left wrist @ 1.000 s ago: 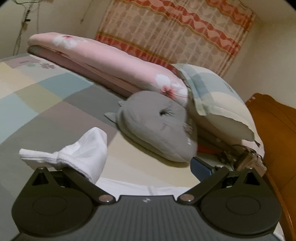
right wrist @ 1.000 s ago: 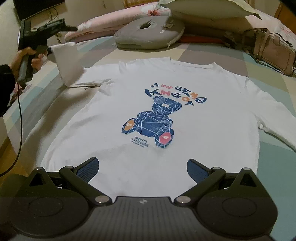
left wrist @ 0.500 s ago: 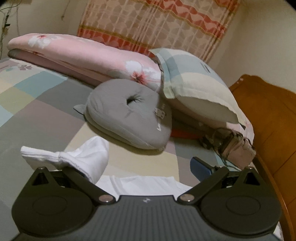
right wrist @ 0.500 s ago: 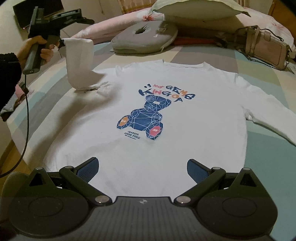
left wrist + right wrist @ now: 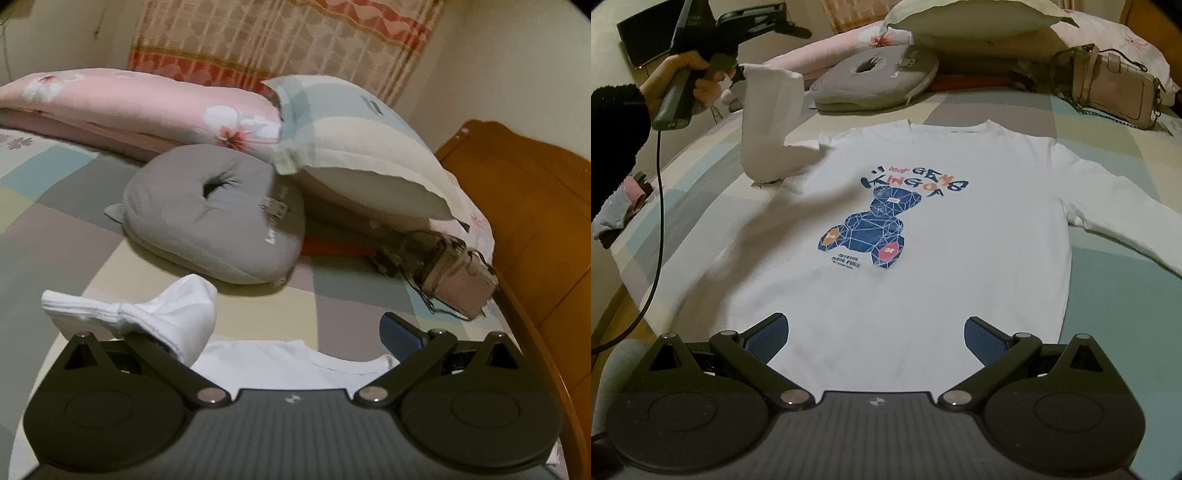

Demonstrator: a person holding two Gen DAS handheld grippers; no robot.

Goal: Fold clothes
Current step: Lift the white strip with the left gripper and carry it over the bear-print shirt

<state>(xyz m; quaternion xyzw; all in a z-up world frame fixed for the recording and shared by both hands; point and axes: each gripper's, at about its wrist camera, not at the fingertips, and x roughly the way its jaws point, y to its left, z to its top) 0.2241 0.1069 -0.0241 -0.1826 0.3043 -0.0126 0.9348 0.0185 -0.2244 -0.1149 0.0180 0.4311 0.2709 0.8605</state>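
A patchwork bed sheet (image 5: 1108, 288) in grey, teal and cream blocks lies under everything. Closest to me, my right gripper (image 5: 875, 338) hovers over the hem end of the white long-sleeved shirt (image 5: 923, 295), its blue pads (image 5: 768, 338) spread wide with nothing between them. The shirt lies flat and face up, its blue bear print (image 5: 871, 229) in the middle of the chest. One sleeve (image 5: 1119, 221) stretches out flat toward the sheet's right edge.

On the other side, the raised sleeve (image 5: 768, 122) stands up off the bed, folded over near the shoulder. My left hand (image 5: 676, 77) holds the left gripper (image 5: 746, 22) above it. Through the left wrist camera, that gripper (image 5: 291, 334) shows its jaws standing wide. The ribbed cuff of the raised sleeve (image 5: 147, 317) is bunched over one finger, and the other blue pad (image 5: 399, 334) is bare. I cannot tell what pins the cloth there. Just below, the shirt's neckline (image 5: 295, 358) shows.

Past the collar sits a grey cushion (image 5: 214, 214) with a hole in its middle. To its right a pink handbag (image 5: 454, 273) with a chain strap lies near the wooden headboard (image 5: 524, 206). Behind the cushion a checked pillow (image 5: 354, 147) leans on a pink floral quilt (image 5: 129, 103). A red and cream curtain (image 5: 280, 37) hangs at the back.
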